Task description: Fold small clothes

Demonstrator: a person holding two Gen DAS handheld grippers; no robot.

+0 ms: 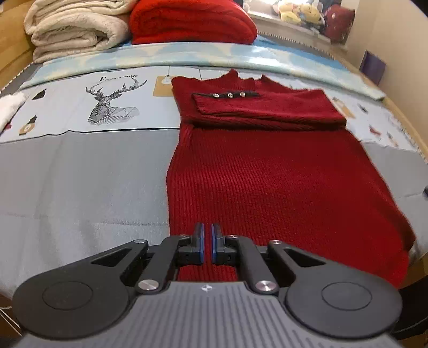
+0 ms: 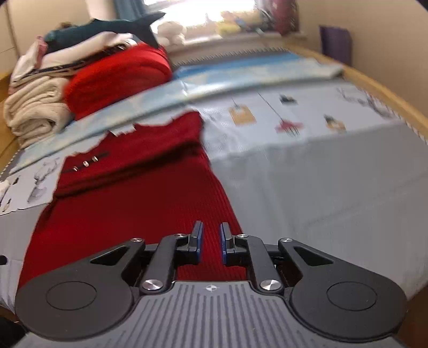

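A dark red ribbed knit dress [image 1: 267,176] lies flat on the bed, neck at the far end, with both sleeves folded across the chest; one cuff carries three metal studs [image 1: 229,94]. My left gripper [image 1: 207,230] hovers over the near left part of the hem, its jaws almost together with a thin gap and nothing between them. In the right wrist view the dress [image 2: 128,203] fills the left half. My right gripper [image 2: 211,231] sits over the near right hem edge, jaws slightly apart and empty.
The bed cover [image 1: 80,171] is grey near me and light blue with a deer print [image 1: 112,104] farther off. Folded cream blankets [image 1: 77,29] and a red blanket [image 1: 192,21] are stacked at the head. A wooden bed edge [image 2: 396,99] runs along the right.
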